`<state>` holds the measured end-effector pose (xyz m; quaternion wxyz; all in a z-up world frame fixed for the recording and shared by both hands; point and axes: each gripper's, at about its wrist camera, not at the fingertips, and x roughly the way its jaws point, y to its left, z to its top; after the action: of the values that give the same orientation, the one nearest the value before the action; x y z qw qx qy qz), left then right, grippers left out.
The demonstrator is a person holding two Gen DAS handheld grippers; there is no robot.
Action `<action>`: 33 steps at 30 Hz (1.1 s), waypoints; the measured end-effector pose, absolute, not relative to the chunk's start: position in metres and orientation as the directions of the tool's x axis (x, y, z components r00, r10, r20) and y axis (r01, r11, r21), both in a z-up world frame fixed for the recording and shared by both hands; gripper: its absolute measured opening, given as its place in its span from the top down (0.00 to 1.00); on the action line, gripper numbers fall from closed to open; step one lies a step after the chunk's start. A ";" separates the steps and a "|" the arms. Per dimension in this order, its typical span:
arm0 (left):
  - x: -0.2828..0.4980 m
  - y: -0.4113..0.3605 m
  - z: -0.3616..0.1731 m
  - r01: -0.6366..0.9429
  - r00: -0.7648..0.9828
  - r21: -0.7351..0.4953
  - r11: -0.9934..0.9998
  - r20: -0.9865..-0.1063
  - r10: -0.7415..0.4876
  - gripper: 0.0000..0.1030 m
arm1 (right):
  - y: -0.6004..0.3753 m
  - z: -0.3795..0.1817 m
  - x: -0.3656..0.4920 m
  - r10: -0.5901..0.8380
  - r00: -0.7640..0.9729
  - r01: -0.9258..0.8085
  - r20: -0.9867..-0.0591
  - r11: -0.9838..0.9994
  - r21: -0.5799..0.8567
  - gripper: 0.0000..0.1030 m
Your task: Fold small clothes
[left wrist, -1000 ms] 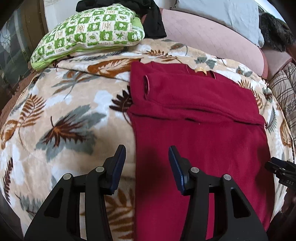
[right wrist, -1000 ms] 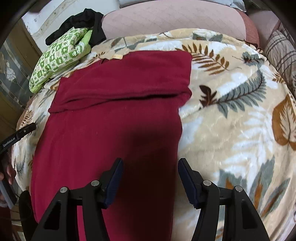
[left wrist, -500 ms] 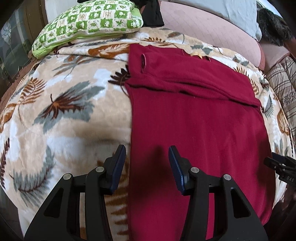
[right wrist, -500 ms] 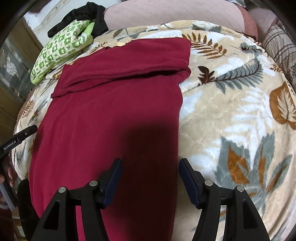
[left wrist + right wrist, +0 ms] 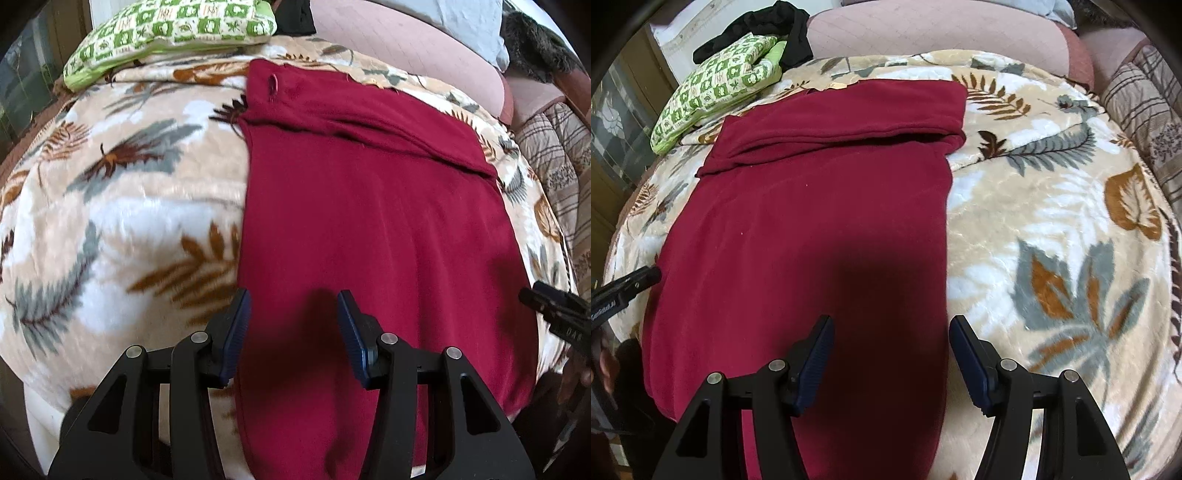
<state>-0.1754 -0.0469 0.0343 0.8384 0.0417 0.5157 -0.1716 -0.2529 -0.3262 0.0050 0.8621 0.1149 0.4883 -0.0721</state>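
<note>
A dark red garment (image 5: 373, 229) lies flat on a beige blanket (image 5: 122, 206) printed with brown and grey leaves, its far end folded back on itself at about 12 o'clock in both wrist views. The left gripper (image 5: 293, 328) hovers over the garment's near left edge at 6 o'clock, jaws parted with nothing between the pads but cloth lying below, untouched. The right gripper (image 5: 890, 356) hangs over the garment's near right edge at 6 o'clock in its own view, jaws released and wide, gripping nothing. Each gripper shows in the other's view: the right one at 3 o'clock in the left view, bearing pale lettering too blurred to read beyond what looks like "DA"; the left one at 9 o'clock in the right view, with small white writing that cannot be made out. A tan label (image 5: 837, 85) sits at the garment's far edge, its text illegible. A green-and-white checked pillow (image 5: 716, 92) lies at 11 o'clock, a black cloth (image 5: 768, 26) just behind it
</note>
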 end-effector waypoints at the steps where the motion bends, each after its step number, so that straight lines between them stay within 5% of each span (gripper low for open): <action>1: -0.178 -0.046 0.034 0.333 0.402 -0.111 0.936 -0.882 -0.248 0.54 | -0.326 0.006 -0.256 -0.017 0.518 0.242 -0.855 0.962 0.127 0.40; 21: -0.198 -0.027 0.030 0.304 0.351 -0.155 0.940 -0.899 -0.262 0.54 | -0.321 0.019 -0.285 -0.092 0.518 0.261 -0.851 0.964 0.055 0.40; 33: -0.201 0.001 0.023 0.270 0.257 -0.263 0.926 -0.907 -0.333 0.54 | -0.333 -0.001 -0.315 0.108 0.431 0.243 -0.896 0.942 0.230 0.39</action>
<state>-0.2014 0.0005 0.0226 0.7924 -0.0273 0.5789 -0.1901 -0.3148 -0.3332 -0.0012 0.8295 0.1650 0.5320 -0.0408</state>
